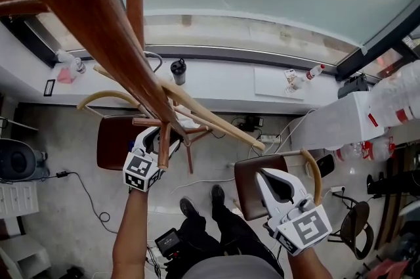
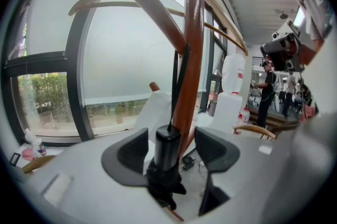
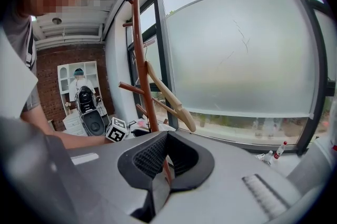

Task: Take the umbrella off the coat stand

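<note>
Left gripper view: the left gripper [image 2: 174, 150] gapes around the hanging umbrella [image 2: 167, 144], the right gripper [image 3: 166, 146] is closed and empty; a skewed squeeze could knock it swinging.

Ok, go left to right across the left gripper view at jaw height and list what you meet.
Left pad → umbrella → coat stand pole → right pad → chair back.

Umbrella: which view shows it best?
Left gripper view: the umbrella hangs upright between the open fingers, strap running up beside the coat stand. Head view: the left gripper covers most of it. Right gripper view: only a small dark shape.
</note>
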The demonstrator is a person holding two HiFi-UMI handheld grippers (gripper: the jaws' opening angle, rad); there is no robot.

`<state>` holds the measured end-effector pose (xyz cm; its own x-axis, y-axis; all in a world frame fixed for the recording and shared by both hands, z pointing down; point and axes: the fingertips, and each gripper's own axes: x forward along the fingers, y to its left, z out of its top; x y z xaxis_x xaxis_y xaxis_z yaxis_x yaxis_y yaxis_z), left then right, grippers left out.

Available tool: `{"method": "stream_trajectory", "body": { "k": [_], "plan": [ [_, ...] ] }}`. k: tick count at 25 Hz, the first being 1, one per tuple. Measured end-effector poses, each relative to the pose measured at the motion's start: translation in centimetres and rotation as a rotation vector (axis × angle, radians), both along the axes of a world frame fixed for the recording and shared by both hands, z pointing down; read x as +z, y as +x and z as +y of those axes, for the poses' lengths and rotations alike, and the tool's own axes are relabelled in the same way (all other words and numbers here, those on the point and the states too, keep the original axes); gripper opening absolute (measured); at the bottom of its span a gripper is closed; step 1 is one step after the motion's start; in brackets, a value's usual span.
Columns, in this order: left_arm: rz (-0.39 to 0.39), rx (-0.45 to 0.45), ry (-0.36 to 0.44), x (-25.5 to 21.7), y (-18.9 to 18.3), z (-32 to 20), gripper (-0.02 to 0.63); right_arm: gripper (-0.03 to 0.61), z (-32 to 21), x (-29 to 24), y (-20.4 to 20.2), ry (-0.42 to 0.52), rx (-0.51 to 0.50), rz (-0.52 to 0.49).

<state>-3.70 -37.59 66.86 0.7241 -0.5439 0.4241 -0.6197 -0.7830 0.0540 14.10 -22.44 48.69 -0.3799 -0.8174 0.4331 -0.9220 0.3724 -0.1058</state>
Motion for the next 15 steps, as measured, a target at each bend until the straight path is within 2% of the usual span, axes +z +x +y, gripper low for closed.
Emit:
{"method": "stream_trajectory", "body": {
  "k": [9, 15],
  "plan": [
    [0.01, 0.013, 0.016, 1.4, 0.3, -0.5, 0.272, 0.002, 0.2, 1.0, 0.2, -0.02, 0.009, 0.008],
    [0.005, 0.026, 0.035, 1.7, 0.5, -0.8, 0.241, 0.002, 0.1, 1.4, 0.2, -0.029, 0.014, 0.011]
  ]
}}
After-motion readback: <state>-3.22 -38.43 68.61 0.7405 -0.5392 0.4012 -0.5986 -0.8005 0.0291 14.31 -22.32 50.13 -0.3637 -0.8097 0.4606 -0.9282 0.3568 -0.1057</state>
